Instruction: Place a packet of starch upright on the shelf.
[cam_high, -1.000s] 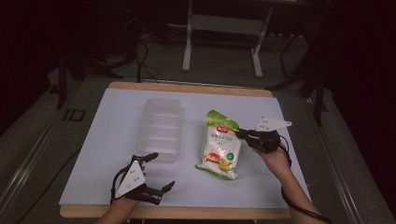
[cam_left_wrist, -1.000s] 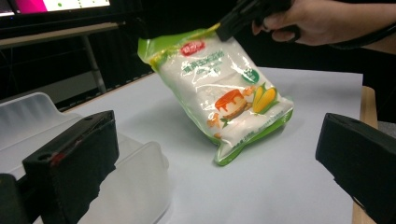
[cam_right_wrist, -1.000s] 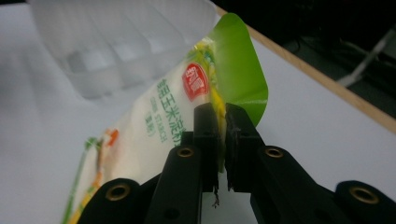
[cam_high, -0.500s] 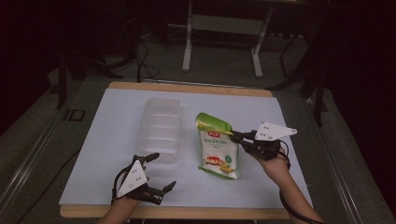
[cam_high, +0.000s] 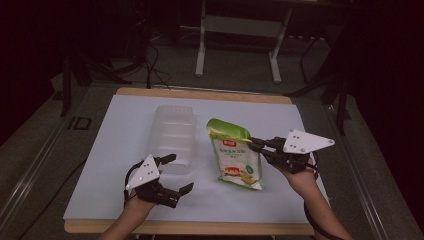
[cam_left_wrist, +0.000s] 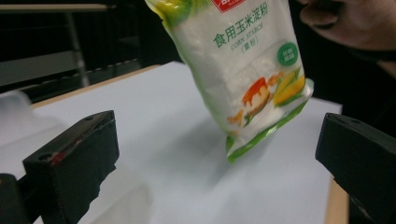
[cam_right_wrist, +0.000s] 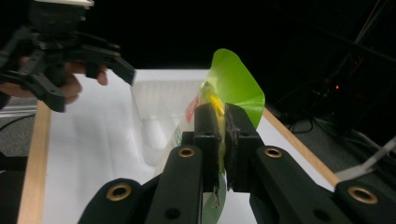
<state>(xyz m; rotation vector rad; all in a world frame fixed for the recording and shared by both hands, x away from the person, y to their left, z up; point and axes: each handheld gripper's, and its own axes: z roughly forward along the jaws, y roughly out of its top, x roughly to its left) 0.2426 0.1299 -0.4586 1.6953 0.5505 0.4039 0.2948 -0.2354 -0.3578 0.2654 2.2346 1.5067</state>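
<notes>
Item 1 — corn starch pouch (cam_high: 235, 156): white with green trim, held at its right edge near the top by the right gripper (cam_high: 256, 145). Jaws clamped tight on the pouch film, as the right gripper view confirms (cam_right_wrist: 219, 135). The pouch is tilted, top raised; the left gripper view (cam_left_wrist: 243, 74) shows its bottom corner at or just above the white tabletop (cam_high: 125, 125) — contact cannot be told.

Item 2 — clear plastic container (cam_high: 174, 137): lies on the tabletop just left of the pouch, apparently empty, untouched.

Item 3 — left gripper (cam_high: 175, 175): jaws spread wide, nothing between them, held low near the container's front end; its camera looks toward the pouch.

Status — grasp on the pouch is done and the lift looks begun. Left to do, by judgement: carrying the pouch across and setting it into or beside the container, possibly with the left gripper steadying either item. Nothing is placed yet.
</notes>
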